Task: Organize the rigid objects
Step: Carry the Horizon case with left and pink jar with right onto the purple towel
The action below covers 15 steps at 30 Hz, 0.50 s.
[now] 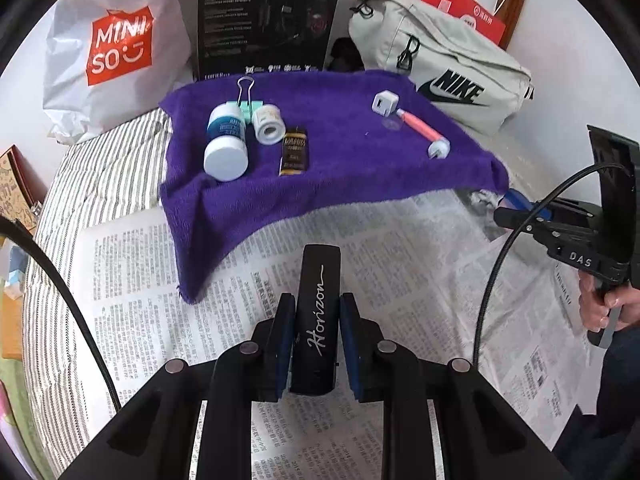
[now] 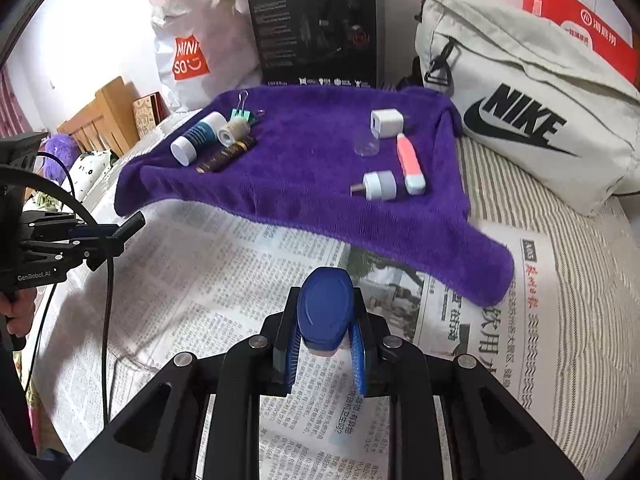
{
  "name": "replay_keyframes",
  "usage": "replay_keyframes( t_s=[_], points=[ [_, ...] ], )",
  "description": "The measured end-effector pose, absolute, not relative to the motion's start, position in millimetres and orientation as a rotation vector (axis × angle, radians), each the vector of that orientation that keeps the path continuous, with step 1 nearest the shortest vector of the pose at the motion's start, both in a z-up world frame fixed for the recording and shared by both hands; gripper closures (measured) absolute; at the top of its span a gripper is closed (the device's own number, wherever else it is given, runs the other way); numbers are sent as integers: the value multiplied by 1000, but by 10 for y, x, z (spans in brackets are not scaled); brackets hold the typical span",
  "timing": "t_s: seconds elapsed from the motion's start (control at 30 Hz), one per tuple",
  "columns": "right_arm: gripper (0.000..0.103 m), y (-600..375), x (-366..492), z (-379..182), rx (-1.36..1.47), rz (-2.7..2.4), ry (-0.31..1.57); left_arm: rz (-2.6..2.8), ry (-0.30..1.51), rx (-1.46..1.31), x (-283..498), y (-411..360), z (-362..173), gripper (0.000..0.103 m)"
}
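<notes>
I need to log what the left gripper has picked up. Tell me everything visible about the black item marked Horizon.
The black Horizon case is a slim, smooth, matte oblong with rounded edges and white script lettering along its length. It is clamped at its sides between the blue pads of the left gripper, pointing forward and held above the newspaper, short of the purple towel.

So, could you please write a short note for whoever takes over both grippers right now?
Left gripper: shut on a black oblong case lettered "Horizon", held above the newspaper.
Right gripper: shut on a small blue-capped oval bottle, also over the newspaper.
On the purple towel, one cluster: white-capped blue-labelled bottle, mint binder clip, white tape roll, dark gold-printed box. Other cluster: white cube charger, pink-and-white tube, white cylindrical plug, clear cap.
Done: eight items on the towel.
Left: place both held items, probably on the towel.
</notes>
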State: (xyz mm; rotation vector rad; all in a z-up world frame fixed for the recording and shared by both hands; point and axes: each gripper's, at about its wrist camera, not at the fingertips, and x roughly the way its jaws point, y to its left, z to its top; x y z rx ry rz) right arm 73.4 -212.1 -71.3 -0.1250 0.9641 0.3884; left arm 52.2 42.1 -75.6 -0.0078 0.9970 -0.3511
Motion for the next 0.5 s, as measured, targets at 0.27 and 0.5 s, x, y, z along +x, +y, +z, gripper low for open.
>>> replay_keyframes(
  t_s=[0.27,0.5],
  points=[
    [82,-2095,799,-591,-122,399,948,-359,975,-28,584,413,-610,81],
    [82,-2065,915,-441,-128,406,912,-363,959,-12,763,373,-463,81]
  ],
)
